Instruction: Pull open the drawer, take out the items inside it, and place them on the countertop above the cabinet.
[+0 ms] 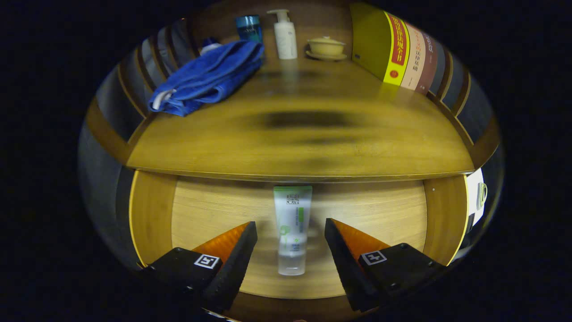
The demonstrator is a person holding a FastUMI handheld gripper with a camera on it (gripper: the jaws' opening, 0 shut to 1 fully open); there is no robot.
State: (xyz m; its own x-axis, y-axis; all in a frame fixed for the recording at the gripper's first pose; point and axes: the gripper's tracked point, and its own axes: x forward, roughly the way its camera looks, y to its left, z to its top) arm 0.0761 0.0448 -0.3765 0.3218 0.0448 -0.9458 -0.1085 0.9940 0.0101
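White cosmetic tube (292, 228) lies mid-floor in the open drawer (201, 210), between the released gripper (290, 235) fingers; next comes closing on it.

slatted wood rails (134, 80) flank dim booth.

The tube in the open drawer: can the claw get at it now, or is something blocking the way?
Probably yes. The claw is open, with the tube lying lengthwise between its fingers on the bare drawer floor. Nothing sits beside it. Only the tube's far end lies close under the countertop edge.
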